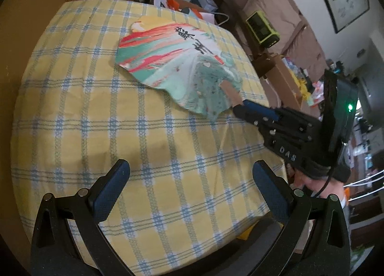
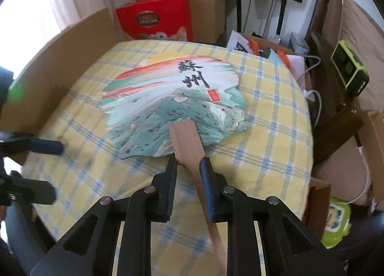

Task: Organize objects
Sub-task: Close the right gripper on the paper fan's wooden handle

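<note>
Right wrist view: the right gripper [image 2: 188, 163] pinches the wooden handle [image 2: 188, 141] of the fan [image 2: 172, 98] on the tablecloth [image 2: 264, 156]; the left gripper [image 1: 190, 175] hangs spread, empty. The narrow hold could let the fan swivel or drag the cloth.

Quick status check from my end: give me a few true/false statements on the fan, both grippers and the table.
1. The right gripper grips the paper fan by its wooden handle. True.
2. The left gripper holds the fan's edge. False: it is open, holding nothing.
3. The fan is folded shut. False: it is a flat, rigid fan.
4. The tablecloth is yellow with blue checks. True.
5. A red box stands beyond the table's far edge. True.
</note>
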